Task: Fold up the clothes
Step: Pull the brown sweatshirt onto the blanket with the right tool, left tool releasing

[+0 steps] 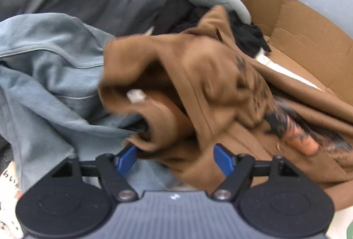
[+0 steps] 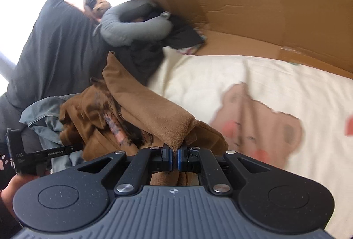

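Observation:
A crumpled brown garment [image 1: 198, 84] with a dark print lies on the bed, partly over a blue-grey garment [image 1: 44, 75]. My left gripper [image 1: 175, 158] is open, its blue pads on either side of a bunch of the brown cloth. In the right wrist view my right gripper [image 2: 174, 156] is shut on an edge of the brown garment [image 2: 145, 104], which stretches up and away from it. The left gripper [image 2: 33, 155] shows at the left edge of that view, beside the blue-grey garment [image 2: 42, 120].
A cream bedcover with a bear print [image 2: 260, 128] lies to the right. Flattened cardboard [image 2: 264, 14] stands along the far side. A dark grey pillow [image 2: 53, 51], a grey neck pillow [image 2: 132, 23] and dark clothes [image 1: 249, 36] are piled behind.

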Motion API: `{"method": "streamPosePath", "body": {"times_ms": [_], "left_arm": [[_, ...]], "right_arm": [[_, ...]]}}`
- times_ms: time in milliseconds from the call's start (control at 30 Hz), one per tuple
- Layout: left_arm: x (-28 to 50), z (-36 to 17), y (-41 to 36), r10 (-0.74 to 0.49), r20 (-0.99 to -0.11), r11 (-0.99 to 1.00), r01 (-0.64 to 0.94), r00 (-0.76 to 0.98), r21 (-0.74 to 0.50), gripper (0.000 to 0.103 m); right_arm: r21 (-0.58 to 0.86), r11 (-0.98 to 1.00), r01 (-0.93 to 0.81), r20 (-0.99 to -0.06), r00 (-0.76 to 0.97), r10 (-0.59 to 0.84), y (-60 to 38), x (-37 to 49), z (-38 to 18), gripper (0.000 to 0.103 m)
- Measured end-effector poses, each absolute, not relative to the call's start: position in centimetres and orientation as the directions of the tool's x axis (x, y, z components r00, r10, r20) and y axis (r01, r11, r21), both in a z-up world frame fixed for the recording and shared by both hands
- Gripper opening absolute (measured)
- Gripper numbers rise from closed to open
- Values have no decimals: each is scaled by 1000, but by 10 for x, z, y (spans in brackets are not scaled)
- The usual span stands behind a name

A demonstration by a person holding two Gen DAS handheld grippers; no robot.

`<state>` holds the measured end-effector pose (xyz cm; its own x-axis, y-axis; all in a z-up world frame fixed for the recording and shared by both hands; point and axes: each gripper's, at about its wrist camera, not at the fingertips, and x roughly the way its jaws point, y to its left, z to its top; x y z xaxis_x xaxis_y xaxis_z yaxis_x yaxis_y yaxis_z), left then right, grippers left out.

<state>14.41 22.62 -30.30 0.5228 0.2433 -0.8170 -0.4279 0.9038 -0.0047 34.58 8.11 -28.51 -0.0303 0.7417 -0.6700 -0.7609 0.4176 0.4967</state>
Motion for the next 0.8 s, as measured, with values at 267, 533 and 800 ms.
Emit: {"method": "streamPosePath", "body": {"times_ms": [267, 533, 800], "left_arm": [[156, -307, 206, 204, -825, 933, -359, 528, 1, 79], [166, -305, 183, 154, -833, 954, -298, 532, -14, 79], [158, -309, 161, 109, -846, 971, -238, 522, -21, 79]], "right_arm": [[483, 558, -674, -705, 78, 705, -20, 352, -292, 2], [474, 702, -531, -754, 167, 635, -118, 333, -302, 2], [437, 796, -420, -814, 193, 548, -198, 300, -315, 3]]}}
